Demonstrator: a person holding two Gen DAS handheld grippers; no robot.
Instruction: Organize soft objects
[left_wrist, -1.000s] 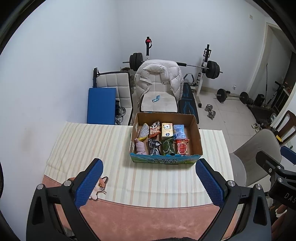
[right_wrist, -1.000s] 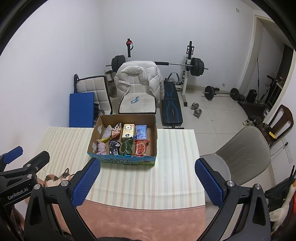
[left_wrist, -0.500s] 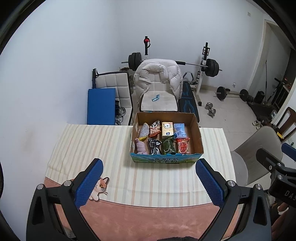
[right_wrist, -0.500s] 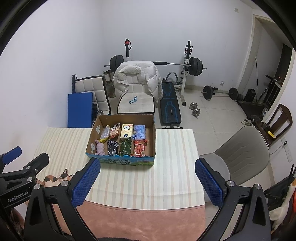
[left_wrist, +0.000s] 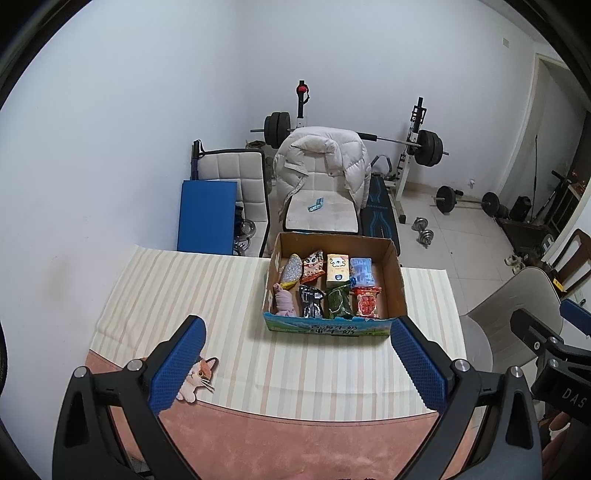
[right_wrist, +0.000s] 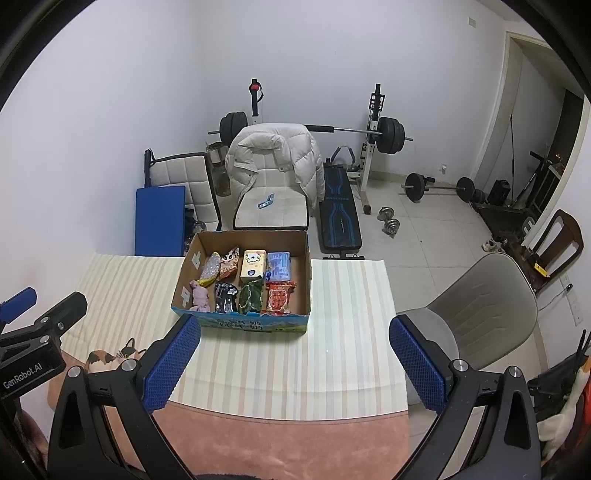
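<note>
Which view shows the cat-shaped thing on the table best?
Left wrist. The cat-shaped item shows its face, ears and front there, beside the left gripper finger. Right wrist shows only its calico back and ears, partly hidden behind the right gripper finger.

Left tool (left_wrist: 297, 362), right tool (right_wrist: 294, 360) — black frames, blue textured pads, silver screws

left claw (left_wrist: 297, 363): spread wide, holding nothing | right claw (right_wrist: 295, 363): spread wide, holding nothing | side by side
</note>
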